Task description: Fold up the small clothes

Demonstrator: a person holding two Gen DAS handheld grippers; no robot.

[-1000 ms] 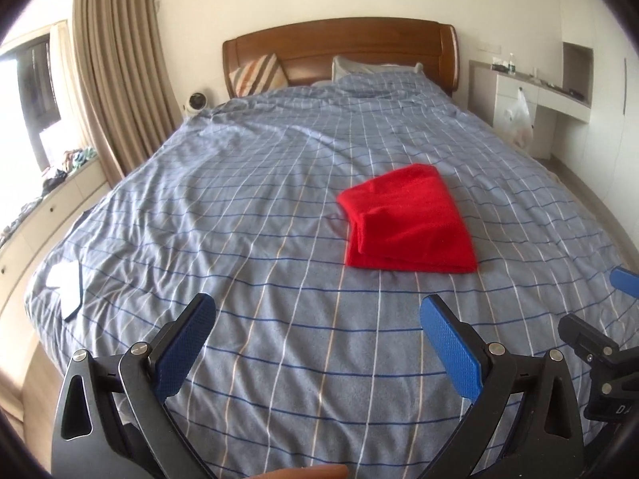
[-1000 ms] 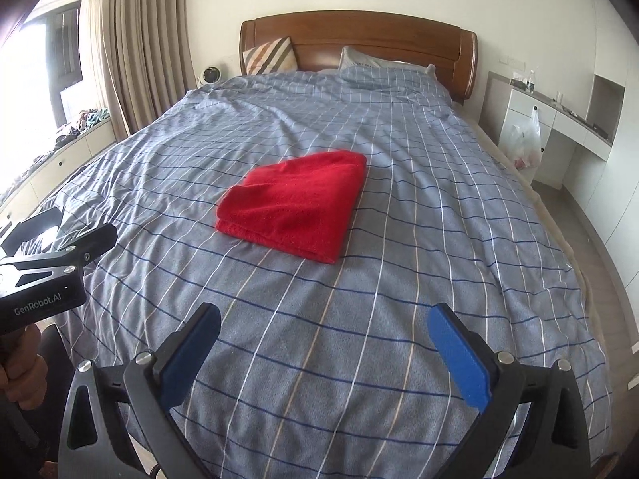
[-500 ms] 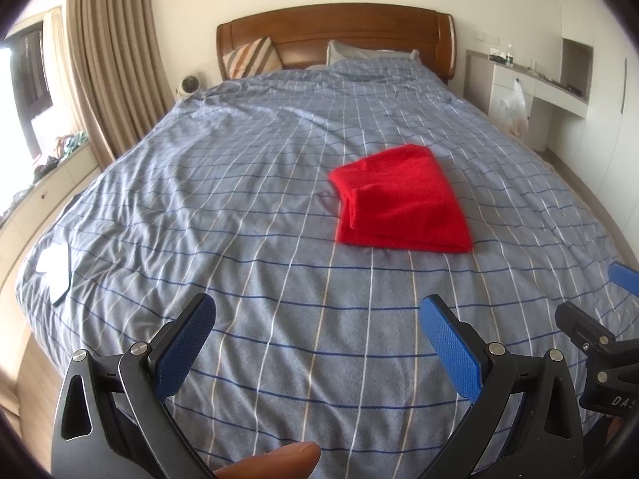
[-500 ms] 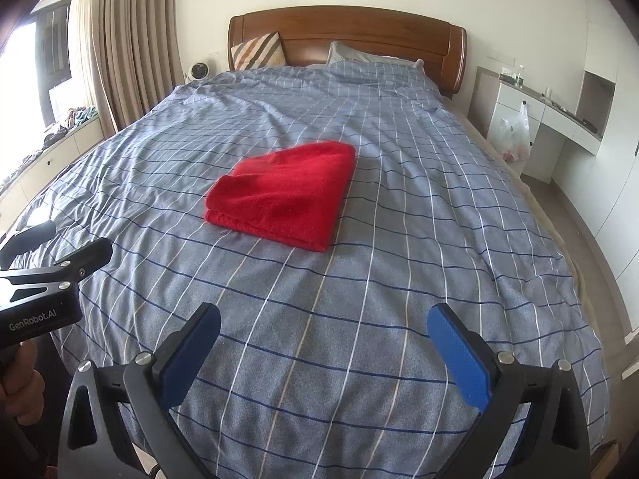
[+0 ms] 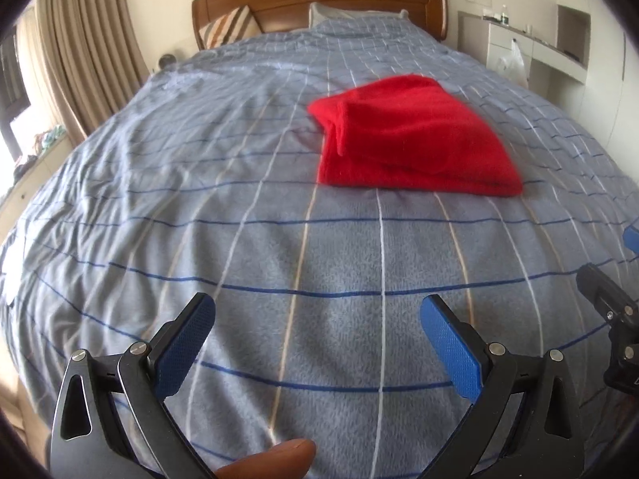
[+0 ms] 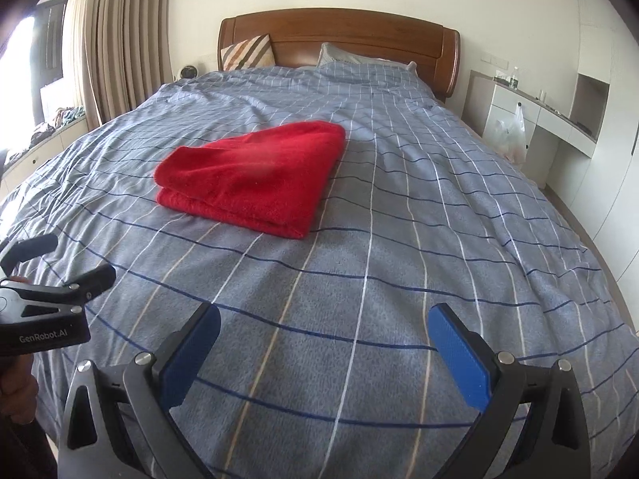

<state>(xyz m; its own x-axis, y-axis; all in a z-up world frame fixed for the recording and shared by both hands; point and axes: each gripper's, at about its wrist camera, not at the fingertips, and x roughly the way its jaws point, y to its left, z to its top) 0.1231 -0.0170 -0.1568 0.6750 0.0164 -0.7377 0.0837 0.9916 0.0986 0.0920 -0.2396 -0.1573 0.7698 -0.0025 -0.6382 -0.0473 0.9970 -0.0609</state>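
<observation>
A red garment (image 5: 407,139) lies folded in a thick rectangle on the blue checked bedcover (image 5: 247,239), in the middle of the bed; it also shows in the right wrist view (image 6: 255,175). My left gripper (image 5: 317,311) is open and empty, low over the cover, short of the garment's near edge. My right gripper (image 6: 323,319) is open and empty, also short of the garment, which lies ahead to its left. The left gripper's body shows at the left edge of the right wrist view (image 6: 44,311).
A wooden headboard (image 6: 339,36) with a striped cushion (image 6: 247,54) and a pillow stands at the far end. Curtains (image 6: 120,40) hang at the left. A white desk (image 6: 539,119) with a plastic bag stands at the right, past the bed's edge.
Both grippers have moved forward and lower toward the folded garment, which now looks larger and closer. The jaws have stayed open. The garment has not moved.
</observation>
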